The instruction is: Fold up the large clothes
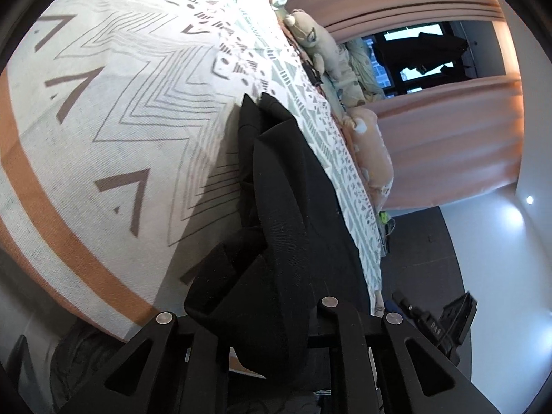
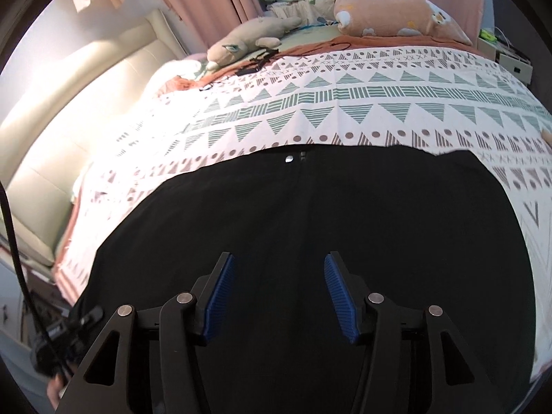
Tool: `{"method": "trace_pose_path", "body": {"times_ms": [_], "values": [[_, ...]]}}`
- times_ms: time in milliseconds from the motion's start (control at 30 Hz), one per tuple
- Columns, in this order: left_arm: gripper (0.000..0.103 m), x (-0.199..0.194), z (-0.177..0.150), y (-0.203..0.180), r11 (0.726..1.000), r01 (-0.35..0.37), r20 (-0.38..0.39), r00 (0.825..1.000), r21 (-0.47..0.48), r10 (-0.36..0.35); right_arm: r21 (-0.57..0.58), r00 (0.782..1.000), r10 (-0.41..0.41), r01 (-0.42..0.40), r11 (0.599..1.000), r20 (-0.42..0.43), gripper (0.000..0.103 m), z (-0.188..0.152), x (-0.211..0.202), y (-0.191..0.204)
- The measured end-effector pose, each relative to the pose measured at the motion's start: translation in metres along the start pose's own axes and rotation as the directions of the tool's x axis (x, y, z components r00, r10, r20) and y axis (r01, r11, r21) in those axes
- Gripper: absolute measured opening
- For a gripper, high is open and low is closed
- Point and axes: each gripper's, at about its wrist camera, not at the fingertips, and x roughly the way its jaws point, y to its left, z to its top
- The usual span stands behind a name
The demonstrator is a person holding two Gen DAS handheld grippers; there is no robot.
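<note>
Two grippers worked one black garment (image 2: pixel 310 227), spread flat on the patterned bedspread (image 2: pixel 345 103) with its waistband and metal button (image 2: pixel 288 159) toward the pillows. My left gripper (image 1: pixel 262 341) was clenched on a bunched fold of the cloth, lifted off the bed; my right gripper (image 2: pixel 279 293) hung released above the flat part, nothing between its blue pads (image 2: pixel 220 300). Judging from that, a one-sided pull risked dragging the garment askew, or the thin bunch slipping free.
</note>
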Motion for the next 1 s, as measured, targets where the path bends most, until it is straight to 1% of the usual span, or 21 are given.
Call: {"method": "trace_pose_path", "body": {"times_ms": [100, 167, 267, 333, 433, 500, 567, 733, 833, 933, 1000], "values": [[0.015, -0.001, 0.004, -0.011, 0.999, 0.03, 0.001, 1.0, 0.01, -0.03, -0.009, 1.0, -0.013, 0.013, 1.0, 0.015, 0.054, -0.014, -0.011, -0.001], [0.015, -0.001, 0.004, -0.021, 0.998, 0.049, 0.005, 0.999, 0.034, -0.049, 0.001, 0.999, -0.025, 0.025, 1.0, 0.02, 0.054, -0.024, -0.019, -0.003], [0.015, 0.002, 0.006, -0.034, 0.996, 0.079, 0.001, 0.997, 0.051, -0.079, 0.035, 1.0, 0.025, -0.025, 0.999, 0.003, 0.054, -0.039, -0.026, -0.008], [0.014, 0.005, 0.009, -0.043, 0.994, 0.096, -0.005, 0.995, 0.058, -0.096, 0.038, 1.0, 0.028, -0.028, 0.999, -0.013, 0.054, -0.05, -0.026, -0.008], [0.014, 0.007, 0.012, -0.057, 0.99, 0.116, -0.015, 0.993, 0.079, -0.115, 0.05, 0.998, 0.043, -0.04, 0.998, -0.054, 0.05, -0.07, -0.019, -0.009], [0.014, 0.009, 0.013, -0.065, 0.988, 0.128, -0.022, 0.992, 0.09, -0.126, 0.071, 0.995, 0.054, -0.048, 0.996, -0.089, 0.038, -0.082, -0.01, -0.012], [0.014, 0.011, 0.015, -0.073, 0.985, 0.14, -0.029, 0.99, 0.097, -0.138, 0.086, 0.99, 0.07, -0.059, 0.995, -0.127, 0.033, -0.094, 0.0, -0.014], [0.013, 0.016, 0.016, -0.092, 0.98, 0.157, -0.043, 0.987, 0.123, -0.152, 0.062, 0.981, 0.083, -0.073, 0.995, -0.174, 0.033, -0.112, 0.018, -0.007], [0.013, 0.022, 0.014, -0.107, 0.975, 0.175, -0.058, 0.984, 0.137, -0.168, 0.031, 0.981, 0.059, -0.054, 0.998, -0.186, 0.033, -0.12, 0.029, -0.004], [0.012, 0.031, 0.006, -0.123, 0.969, 0.186, -0.083, 0.981, 0.162, -0.174, 0.08, 0.981, 0.067, -0.052, 0.995, -0.185, 0.033, -0.13, 0.037, -0.009], [0.012, 0.036, 0.002, -0.135, 0.963, 0.196, -0.094, 0.979, 0.183, -0.181, 0.072, 0.982, 0.063, -0.05, 0.996, -0.18, 0.032, -0.13, 0.037, -0.01]]}}
